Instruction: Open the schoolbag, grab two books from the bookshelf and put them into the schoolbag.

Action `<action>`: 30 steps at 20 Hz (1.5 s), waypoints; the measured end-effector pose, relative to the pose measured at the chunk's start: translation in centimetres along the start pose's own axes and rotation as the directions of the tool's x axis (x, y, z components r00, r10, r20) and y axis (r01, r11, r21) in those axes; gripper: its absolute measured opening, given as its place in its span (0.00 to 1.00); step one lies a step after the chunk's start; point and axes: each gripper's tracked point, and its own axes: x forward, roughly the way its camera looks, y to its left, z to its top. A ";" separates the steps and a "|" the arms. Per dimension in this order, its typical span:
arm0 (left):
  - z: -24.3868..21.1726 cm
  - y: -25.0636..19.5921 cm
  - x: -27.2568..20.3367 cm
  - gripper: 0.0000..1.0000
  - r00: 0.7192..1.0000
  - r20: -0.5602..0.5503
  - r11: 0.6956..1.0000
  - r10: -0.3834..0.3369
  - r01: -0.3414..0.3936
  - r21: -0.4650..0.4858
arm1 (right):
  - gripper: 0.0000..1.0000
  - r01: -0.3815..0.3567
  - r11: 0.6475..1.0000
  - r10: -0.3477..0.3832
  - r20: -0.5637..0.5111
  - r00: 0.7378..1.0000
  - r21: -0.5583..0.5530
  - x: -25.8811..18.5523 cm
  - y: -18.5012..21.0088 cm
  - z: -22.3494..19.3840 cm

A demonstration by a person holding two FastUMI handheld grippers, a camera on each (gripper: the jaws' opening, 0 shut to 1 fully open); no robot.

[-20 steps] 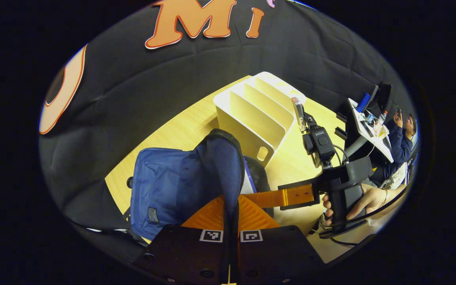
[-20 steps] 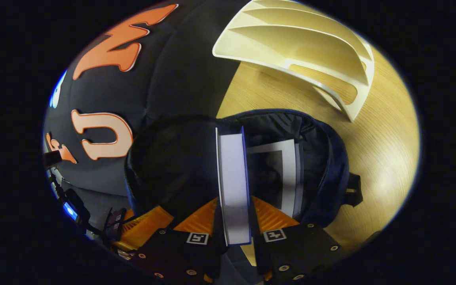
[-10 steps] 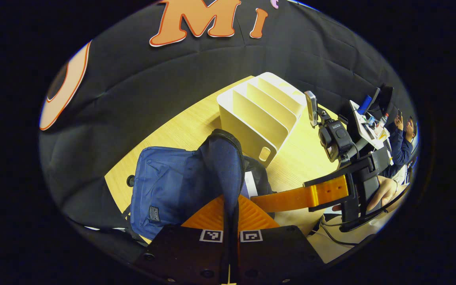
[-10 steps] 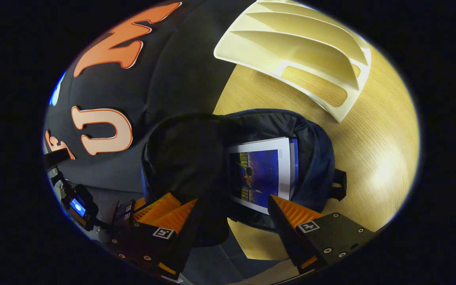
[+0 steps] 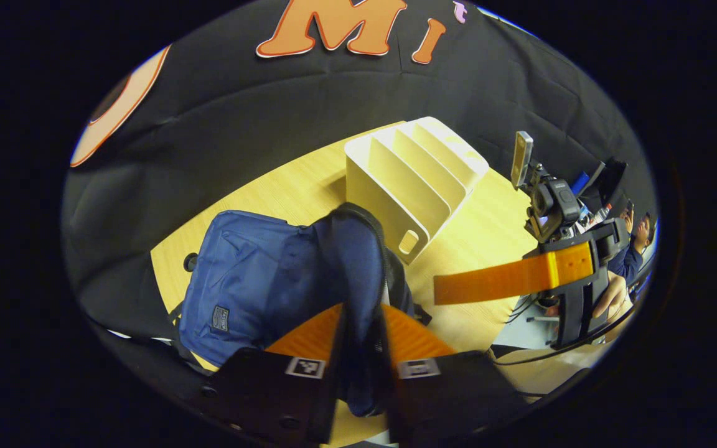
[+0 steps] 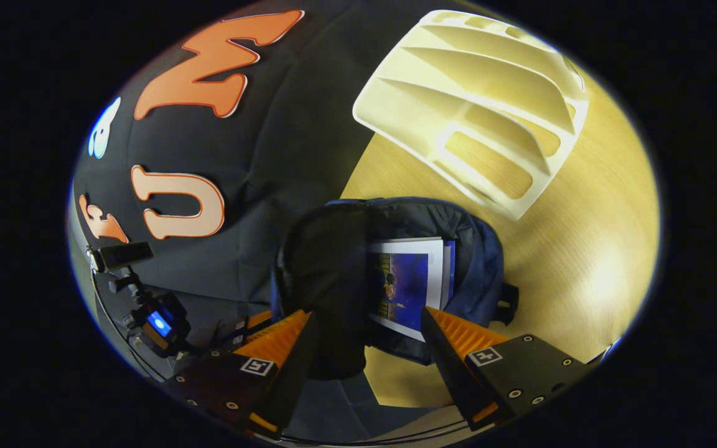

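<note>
The blue schoolbag lies on the wooden table with its flap raised. My left gripper stands open, jaws a little apart, with the flap's edge still between the fingers. In the right gripper view the bag's dark mouth gapes, and a book with a blue picture cover lies inside against a second book's edge. My right gripper hovers above the mouth, open and holding nothing. The left gripper view shows that right gripper off to the right, held by a hand. The white bookshelf stands behind the bag with bare slots.
The white bookshelf sits close beyond the bag on the wooden table. The black cloth wall runs along the table's far and left sides. A person sits at a cluttered desk far right. Cables hang under the hand at the table's edge.
My right gripper let go of the white-edged book, which now lies in the bag, and drew back from the mouth. My left gripper's jaws have spread apart around the flap.
</note>
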 end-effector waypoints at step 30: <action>14.8 -20.8 -9.5 0.95 0.582 0.576 0.817 0.574 -0.365 -0.446 | 0.96 0.431 0.673 0.061 0.626 0.778 -0.601 -33.9 -4.0 24.0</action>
